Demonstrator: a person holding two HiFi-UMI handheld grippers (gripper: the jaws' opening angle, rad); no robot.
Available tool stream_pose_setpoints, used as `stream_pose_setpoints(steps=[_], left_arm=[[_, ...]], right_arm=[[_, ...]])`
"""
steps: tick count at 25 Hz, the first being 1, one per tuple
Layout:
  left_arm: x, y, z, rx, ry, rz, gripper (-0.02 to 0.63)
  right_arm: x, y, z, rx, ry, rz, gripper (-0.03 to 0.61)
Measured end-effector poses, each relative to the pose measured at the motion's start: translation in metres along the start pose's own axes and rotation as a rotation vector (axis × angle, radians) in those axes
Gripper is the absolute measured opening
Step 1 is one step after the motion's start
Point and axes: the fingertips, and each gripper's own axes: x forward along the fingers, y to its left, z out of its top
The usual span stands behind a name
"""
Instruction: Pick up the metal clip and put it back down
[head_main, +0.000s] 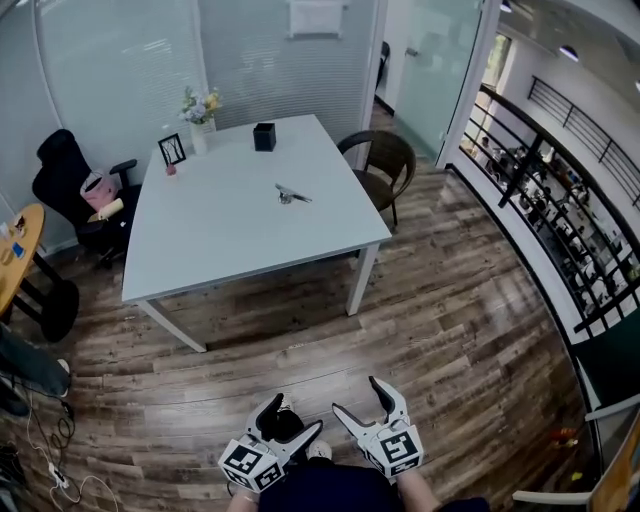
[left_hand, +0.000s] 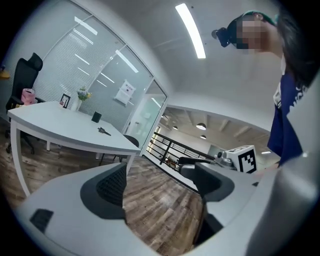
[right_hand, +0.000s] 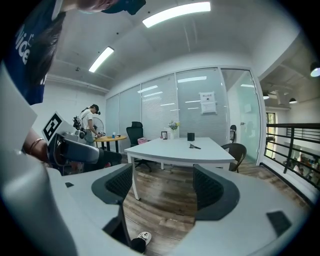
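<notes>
The metal clip (head_main: 292, 195) lies flat on the white table (head_main: 230, 240), right of its middle and far ahead of me. It shows small in the left gripper view (left_hand: 104, 131) and in the right gripper view (right_hand: 194, 146). Both grippers hang low over the wooden floor, close to the person's body and well short of the table. My left gripper (head_main: 293, 417) is open with nothing between its fingers (left_hand: 112, 187). To its right, my right gripper (head_main: 357, 396) is also open and empty, its pads (right_hand: 210, 187) pointing toward the table.
On the table's far end stand a black box (head_main: 264, 136), a photo frame (head_main: 172, 149) and a flower vase (head_main: 201, 120). A brown chair (head_main: 385, 160) sits at its right, a black office chair (head_main: 70, 185) at its left. A round wooden table (head_main: 15, 250) and a railing (head_main: 560, 200) flank the room.
</notes>
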Motion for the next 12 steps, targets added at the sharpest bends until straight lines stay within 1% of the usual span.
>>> stream_pose_setpoints(steps=[3, 6, 8, 12], left_arm=[[0.019, 0.009, 0.005, 0.026, -0.002, 0.003, 0.414], [0.035, 0.029, 0.018, 0.060, 0.001, -0.002, 0.413], [0.044, 0.048, 0.026, 0.072, 0.008, -0.004, 0.413], [0.060, 0.098, 0.045, 0.064, -0.007, 0.023, 0.413]], right_arm=[[0.012, -0.009, -0.003, 0.006, 0.018, -0.019, 0.370], [0.034, -0.020, 0.006, 0.010, 0.024, -0.033, 0.368], [0.050, -0.029, 0.012, 0.010, 0.029, -0.045, 0.367], [0.086, -0.048, 0.022, 0.014, 0.037, -0.091, 0.365]])
